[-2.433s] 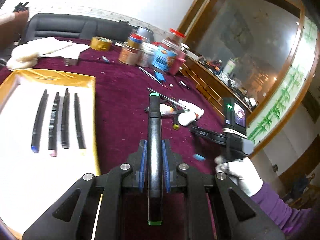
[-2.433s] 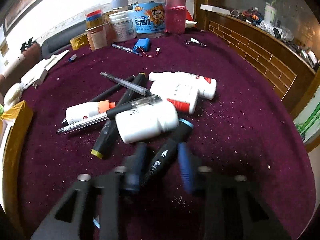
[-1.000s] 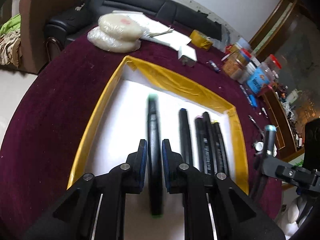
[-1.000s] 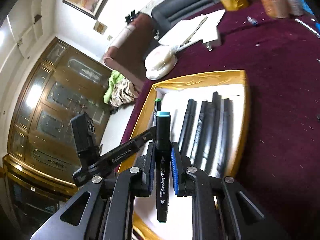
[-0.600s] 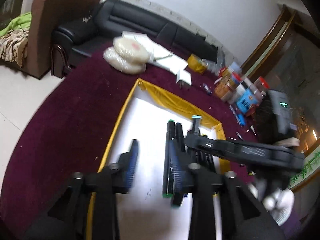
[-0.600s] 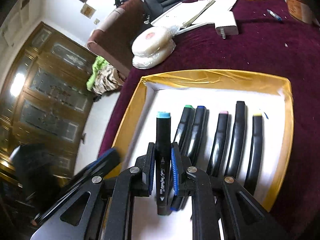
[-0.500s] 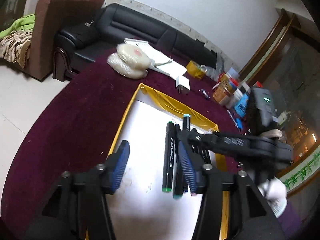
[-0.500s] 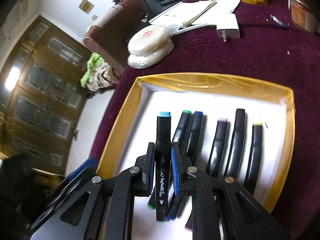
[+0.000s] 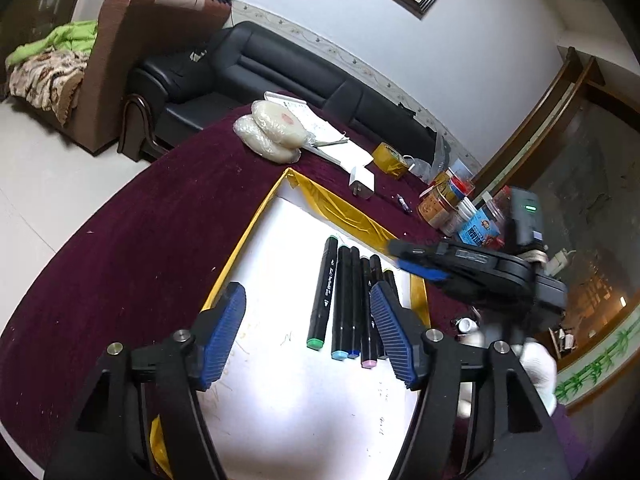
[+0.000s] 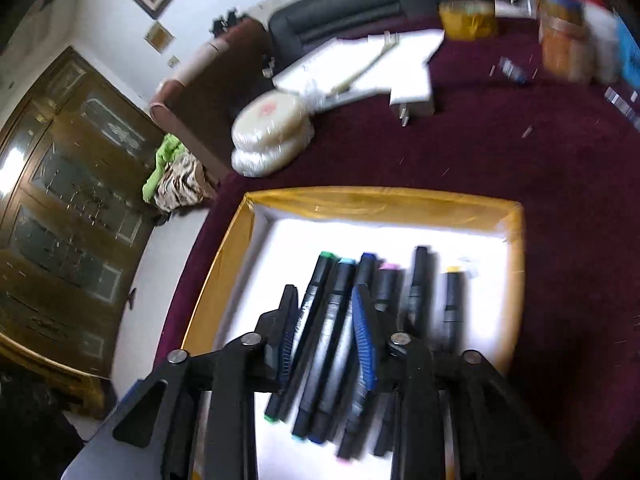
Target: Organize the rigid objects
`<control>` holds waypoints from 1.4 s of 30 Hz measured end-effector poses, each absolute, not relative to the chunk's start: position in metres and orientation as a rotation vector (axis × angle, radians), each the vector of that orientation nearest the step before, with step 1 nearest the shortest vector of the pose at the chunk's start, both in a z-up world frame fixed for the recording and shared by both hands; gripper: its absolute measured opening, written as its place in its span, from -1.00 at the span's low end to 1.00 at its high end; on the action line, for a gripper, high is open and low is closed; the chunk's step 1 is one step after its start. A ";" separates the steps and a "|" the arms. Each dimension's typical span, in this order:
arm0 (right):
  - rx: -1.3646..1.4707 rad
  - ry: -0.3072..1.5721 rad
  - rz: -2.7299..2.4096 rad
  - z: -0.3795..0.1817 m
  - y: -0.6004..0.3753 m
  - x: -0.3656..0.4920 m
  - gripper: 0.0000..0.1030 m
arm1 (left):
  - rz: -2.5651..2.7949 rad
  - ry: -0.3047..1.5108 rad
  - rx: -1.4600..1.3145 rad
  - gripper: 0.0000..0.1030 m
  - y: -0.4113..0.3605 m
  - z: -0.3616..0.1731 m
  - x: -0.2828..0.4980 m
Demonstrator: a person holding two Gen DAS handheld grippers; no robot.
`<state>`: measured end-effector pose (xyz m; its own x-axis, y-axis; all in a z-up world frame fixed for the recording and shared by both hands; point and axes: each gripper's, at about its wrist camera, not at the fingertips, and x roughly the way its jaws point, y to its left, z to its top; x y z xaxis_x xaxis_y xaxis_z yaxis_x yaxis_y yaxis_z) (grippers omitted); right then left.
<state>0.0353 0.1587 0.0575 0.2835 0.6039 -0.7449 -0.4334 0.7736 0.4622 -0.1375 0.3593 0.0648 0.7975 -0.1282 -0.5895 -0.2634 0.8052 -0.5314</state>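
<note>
maroon table [image 9: 132,248] bears gold-rimmed tray [image 9: 256,224], tape roll [image 9: 390,160], charger [image 9: 362,182].

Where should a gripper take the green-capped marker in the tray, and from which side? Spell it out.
Grip the green-capped marker across the middle of its black barrel, coming down from above with the fingers straddling it crosswise. It lies flat on the tray floor at the left end of the row. Its left flank is bare white floor, but the blue-capped marker lies very close on its right, so that finger has little room.
</note>
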 end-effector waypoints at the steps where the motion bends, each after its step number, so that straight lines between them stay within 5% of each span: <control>1: 0.166 1.048 0.693 0.064 0.149 0.031 -0.26 | 0.084 0.651 -0.636 0.25 0.356 0.066 -0.139; 8: 0.080 0.831 0.517 0.093 0.048 0.007 -0.03 | 0.109 0.616 -0.574 0.33 0.331 0.074 -0.146; 13: 0.078 0.653 0.294 0.099 -0.042 -0.003 0.55 | 0.071 0.593 -0.577 0.35 0.308 0.080 -0.147; 25: 0.417 0.684 0.051 0.050 -0.216 0.026 0.54 | -0.177 0.786 -0.439 0.35 0.180 0.077 -0.097; 42: 0.572 0.777 0.089 0.006 -0.251 0.035 0.54 | -0.309 0.883 -0.037 0.33 0.016 0.058 0.043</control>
